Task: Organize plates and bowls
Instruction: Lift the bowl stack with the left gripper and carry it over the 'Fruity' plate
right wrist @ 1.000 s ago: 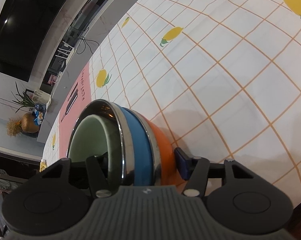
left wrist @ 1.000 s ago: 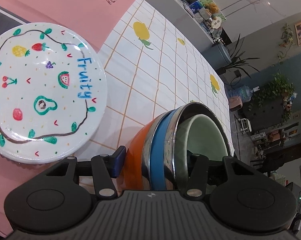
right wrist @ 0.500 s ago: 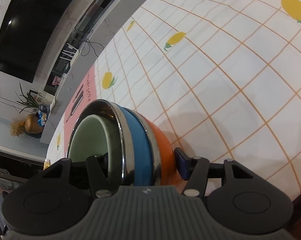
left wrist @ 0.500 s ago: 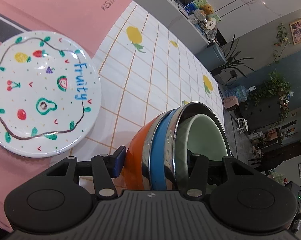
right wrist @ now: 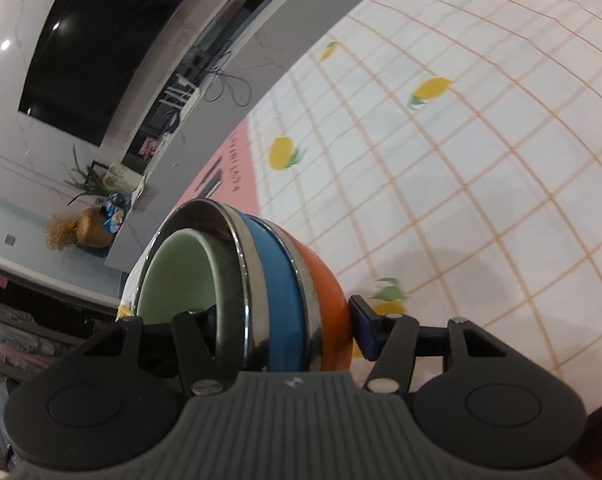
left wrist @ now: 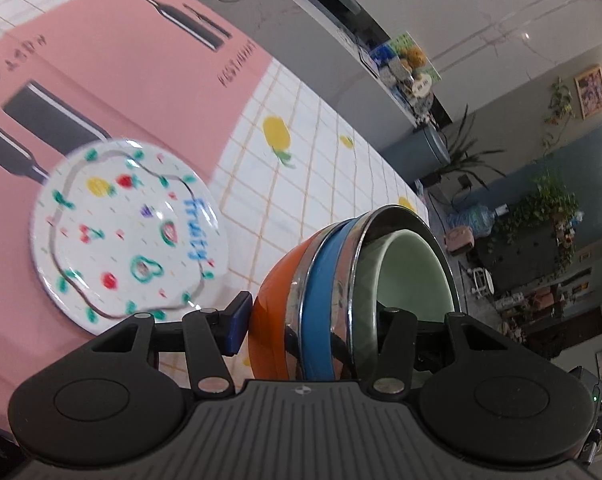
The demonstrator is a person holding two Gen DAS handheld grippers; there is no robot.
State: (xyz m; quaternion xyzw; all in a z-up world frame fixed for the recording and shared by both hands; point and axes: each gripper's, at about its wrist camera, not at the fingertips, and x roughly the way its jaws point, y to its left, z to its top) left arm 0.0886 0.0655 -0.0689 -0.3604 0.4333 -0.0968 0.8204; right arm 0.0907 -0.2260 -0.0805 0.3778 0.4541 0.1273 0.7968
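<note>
The left hand-held gripper (left wrist: 313, 332) is clenched on a nested stack of bowls (left wrist: 321, 296): its blue pad (left wrist: 237, 326) presses the orange outer wall at 9 o'clock of the stack, while the other finger reaches inside the pale green innermost bowl (left wrist: 413, 276) at 3 o'clock. The right hand-held gripper (right wrist: 285, 324) grasps the same stack (right wrist: 277, 280) in mirror fashion, with its blue pad (right wrist: 363, 326) on the orange wall at 3 o'clock and its other finger inside the green bowl (right wrist: 177, 272) at 9 o'clock. In both views the stack is tipped on its side between the fingers, showing an orange shell, a steel rim, a blue band and another steel rim around the green bowl, and it looks to be held off the tabletop. Only the left wrist view shows the fruit-painted plate (left wrist: 129, 232), lettered "Fruity", lying flat at 9 o'clock of the stack, mostly on a pink placemat (left wrist: 121, 80) printed with dark bottle shapes, its near edge just beyond the blue pad; it is blurred. That view also shows houseplants and furniture at 3 o'clock. The right wrist view alone shows a wide stretch of white checked tablecloth (right wrist: 481, 160) with yellow fruit prints spreading from 12 to 3 o'clock, a thin slice of the pink mat at 11 o'clock, and a dark wall screen (right wrist: 101, 48) at 10 o'clock.
</note>
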